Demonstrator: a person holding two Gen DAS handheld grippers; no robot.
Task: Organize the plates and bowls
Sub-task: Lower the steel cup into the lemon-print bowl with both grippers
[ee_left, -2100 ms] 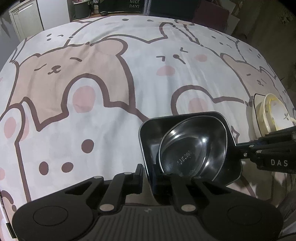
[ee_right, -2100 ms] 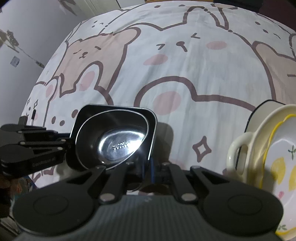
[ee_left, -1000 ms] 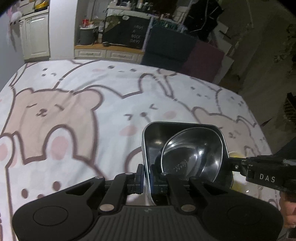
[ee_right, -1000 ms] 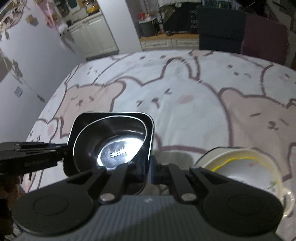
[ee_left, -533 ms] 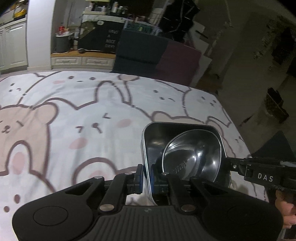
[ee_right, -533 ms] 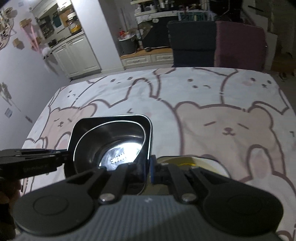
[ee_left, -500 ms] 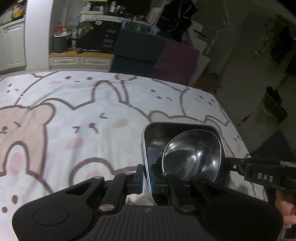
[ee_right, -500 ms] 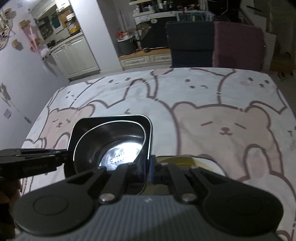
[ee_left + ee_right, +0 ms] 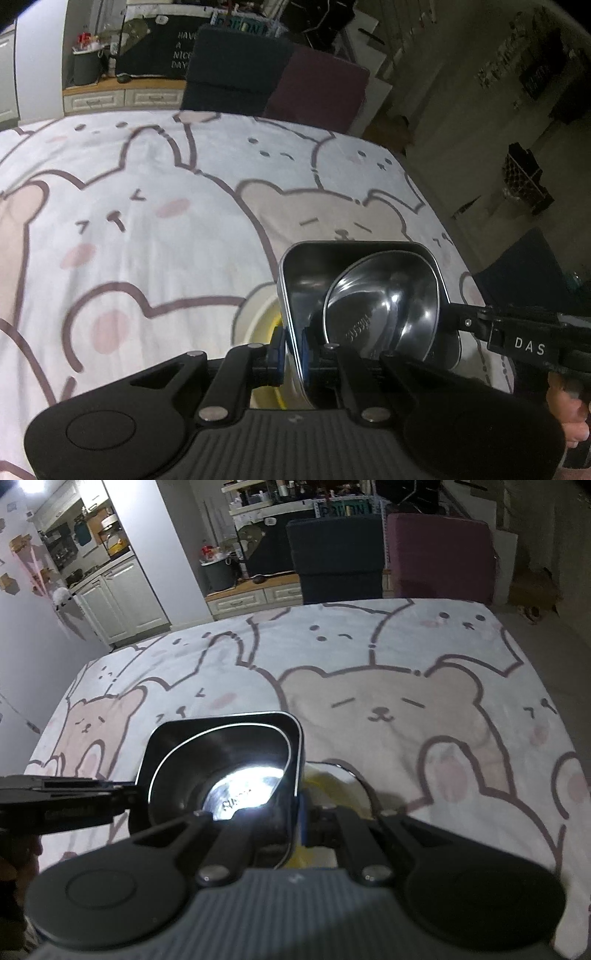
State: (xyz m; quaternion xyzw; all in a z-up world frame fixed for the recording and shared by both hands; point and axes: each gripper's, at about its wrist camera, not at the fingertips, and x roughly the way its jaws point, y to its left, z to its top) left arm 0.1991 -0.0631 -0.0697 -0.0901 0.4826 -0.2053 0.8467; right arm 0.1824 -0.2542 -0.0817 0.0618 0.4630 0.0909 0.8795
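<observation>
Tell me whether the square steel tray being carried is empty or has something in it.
Not empty. A round steel bowl sits inside the square steel tray, its rim leaning against the tray's walls; both wrist views show it.

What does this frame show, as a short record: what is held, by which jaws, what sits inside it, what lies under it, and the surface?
held: square steel tray, above the cloth
left gripper: jaws shut on the tray's near-left rim
right gripper: jaws shut on the opposite rim
inside tray: round steel bowl, tilted
under tray: cream dish with yellow inside, partly hidden
surface: bear-print cloth
background: two chairs at the far edge
</observation>
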